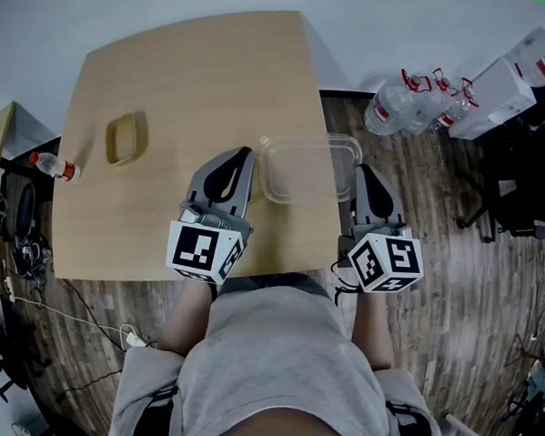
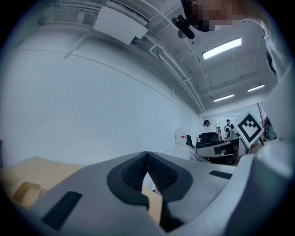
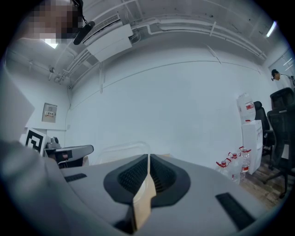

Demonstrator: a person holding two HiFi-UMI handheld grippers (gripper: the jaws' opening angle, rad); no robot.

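My left gripper (image 1: 246,155) lies on the wooden table (image 1: 170,80), jaws shut with nothing between them (image 2: 147,155). Its tip rests just left of a clear plastic container (image 1: 304,169) that overhangs the table's right edge. My right gripper (image 1: 361,170) is at that container's right rim, also shut (image 3: 148,156). The clear container (image 3: 117,151) shows just left of and behind its jaws. Whether the rim is pinched cannot be made out. A small tan container (image 1: 124,138) sits at the table's left.
A water bottle (image 1: 53,165) lies at the table's left edge. Several large water bottles (image 1: 415,102) and a white box (image 1: 502,88) stand on the wooden floor to the right, with a dark chair (image 1: 520,180) beside them. Cables (image 1: 33,273) trail at the left.
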